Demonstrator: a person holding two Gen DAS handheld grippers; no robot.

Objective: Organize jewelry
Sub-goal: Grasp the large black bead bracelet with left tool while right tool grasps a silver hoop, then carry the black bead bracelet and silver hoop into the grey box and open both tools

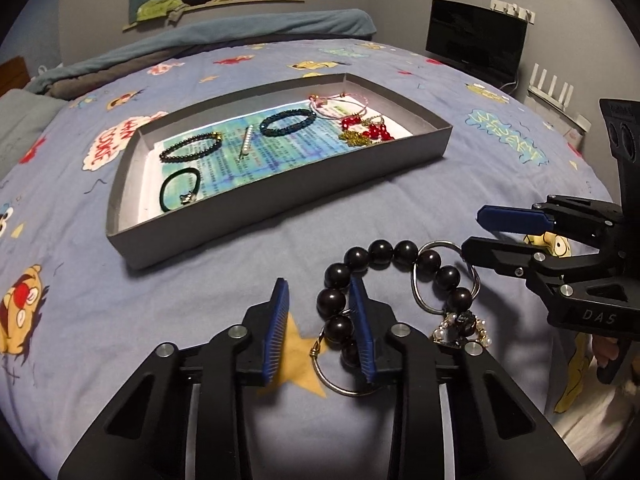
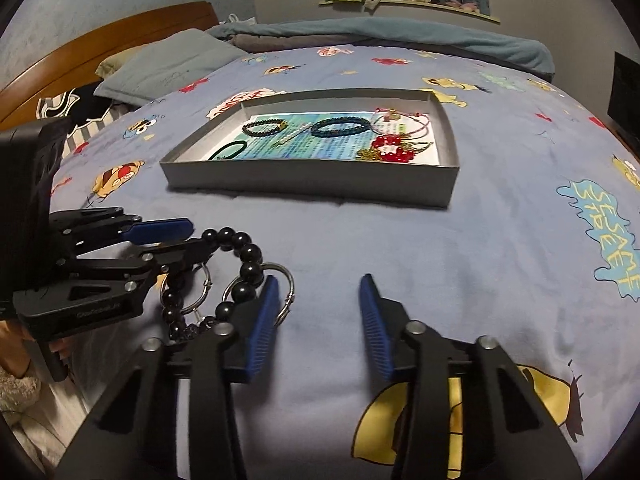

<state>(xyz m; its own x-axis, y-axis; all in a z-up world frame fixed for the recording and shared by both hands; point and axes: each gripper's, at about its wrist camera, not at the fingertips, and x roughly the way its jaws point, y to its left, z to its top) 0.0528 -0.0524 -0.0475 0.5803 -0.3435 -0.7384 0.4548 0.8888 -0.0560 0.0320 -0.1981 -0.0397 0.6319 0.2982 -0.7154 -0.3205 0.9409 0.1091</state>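
Black bead bracelet (image 1: 384, 264) with metal rings (image 1: 444, 276) on bedspread (image 1: 200, 280), near side of tray (image 1: 280, 196). Left gripper (image 1: 320, 312) and right gripper (image 2: 316, 308) both parted, holding nothing. Limp, beads slick; pinch strand between beads.

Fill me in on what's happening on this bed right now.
A person holds two handheld grippers over a big black bead bracelet with metal rings, lying on the bedsheet. The left gripper is open, one finger inside the bead loop; the right gripper is open beside it. Other bracelets already sit in the grey tray.
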